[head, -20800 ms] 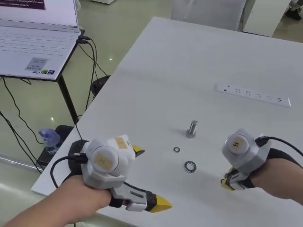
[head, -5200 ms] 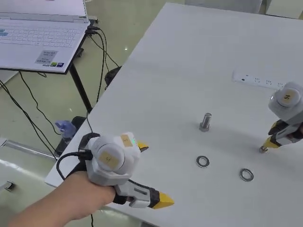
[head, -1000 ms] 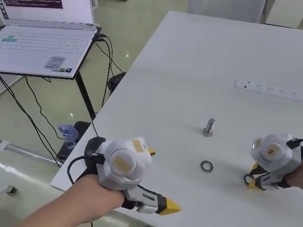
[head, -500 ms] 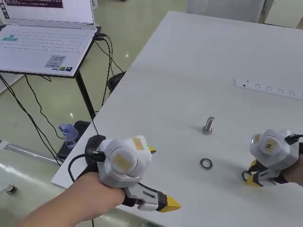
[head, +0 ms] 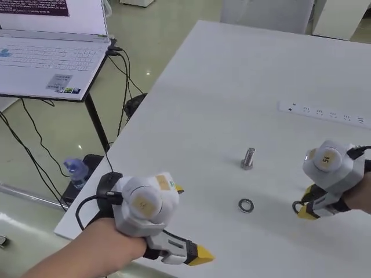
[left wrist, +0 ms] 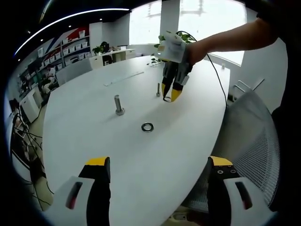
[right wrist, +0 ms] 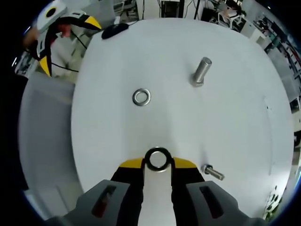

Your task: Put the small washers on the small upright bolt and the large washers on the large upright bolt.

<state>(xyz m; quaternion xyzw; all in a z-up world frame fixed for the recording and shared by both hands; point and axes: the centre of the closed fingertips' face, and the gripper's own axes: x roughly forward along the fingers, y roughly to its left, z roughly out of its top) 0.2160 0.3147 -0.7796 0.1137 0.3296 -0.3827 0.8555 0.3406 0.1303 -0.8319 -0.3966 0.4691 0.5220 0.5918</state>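
My right gripper [right wrist: 157, 165] is shut on a metal washer [right wrist: 157, 158], pinched edge-on at its yellow tips. In the head view the right gripper [head: 300, 209] hangs low over the table's right side. The small upright bolt [right wrist: 212, 172] stands just right of its tips. The large upright bolt [head: 247, 158] stands mid-table, and another washer [head: 246, 205] lies flat in front of it. My left gripper [head: 188, 223] is open with nothing in it near the table's front-left corner. From there I see the large bolt [left wrist: 118, 104], the lying washer [left wrist: 147, 126] and the small bolt [left wrist: 158, 89].
A white power strip [head: 324, 113] lies at the back right of the white table [head: 232, 75]. A laptop [head: 46, 58] sits on a stand left of the table, with cables and a spray bottle [head: 73, 169] on the floor below. A mesh chair [left wrist: 256, 141] stands near the left gripper.
The right gripper has risen a little off the table with the washer held in it. The left gripper has barely moved. The head camera has shifted.
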